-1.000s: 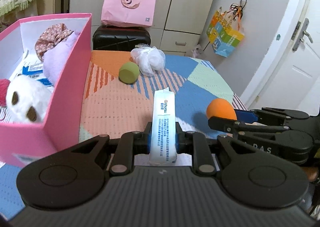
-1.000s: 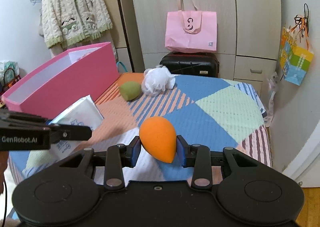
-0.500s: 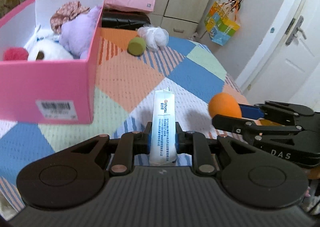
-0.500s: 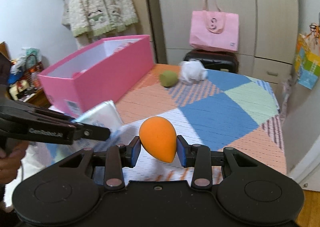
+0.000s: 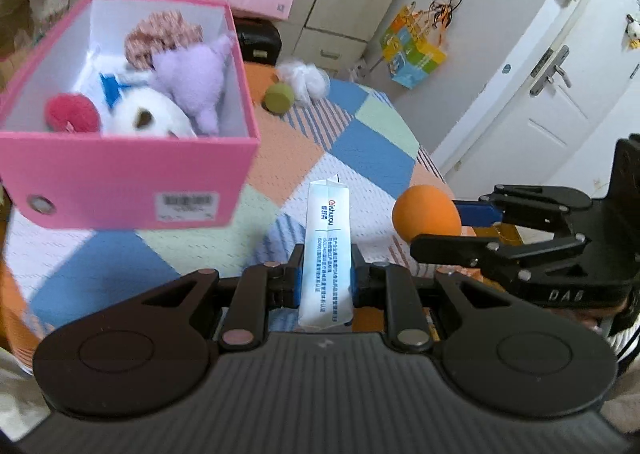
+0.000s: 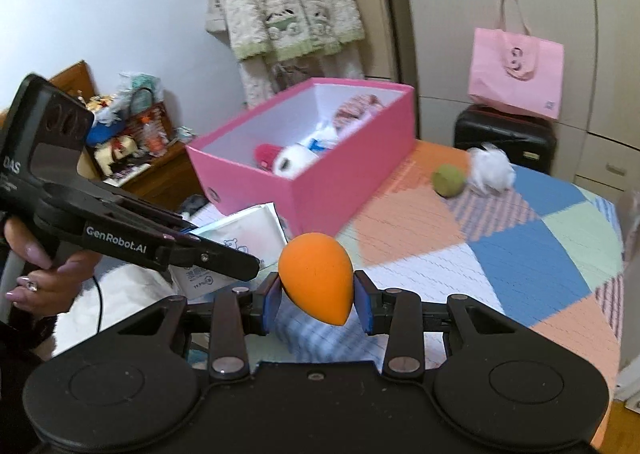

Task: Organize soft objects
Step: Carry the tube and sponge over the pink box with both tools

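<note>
My left gripper (image 5: pixel 325 278) is shut on a white tissue pack (image 5: pixel 326 250), held in the air above the quilt near the pink box's (image 5: pixel 120 174) front wall. My right gripper (image 6: pixel 316 298) is shut on an orange egg-shaped sponge (image 6: pixel 316 278), held beside the left gripper; the sponge also shows in the left wrist view (image 5: pixel 426 214). The pink box (image 6: pixel 352 162) holds a purple plush (image 5: pixel 196 78), a white plush (image 5: pixel 148 118), a red puff (image 5: pixel 72 114) and a floral cloth (image 5: pixel 160 34). A green sponge (image 5: pixel 279 97) and a white mesh puff (image 5: pixel 306 78) lie on the quilt beyond the box.
The patchwork quilt (image 6: pixel 520 234) covers the bed. A black suitcase (image 6: pixel 504 138) with a pink bag (image 6: pixel 516 74) on it stands past the far edge, before wardrobes. A cluttered wooden nightstand (image 6: pixel 132 150) is at the left. A white door (image 5: pixel 560 94) is at the right.
Both grippers have drawn back from the bed and risen with their objects still held. The pink box now shows from higher up, so its inside is in view.
</note>
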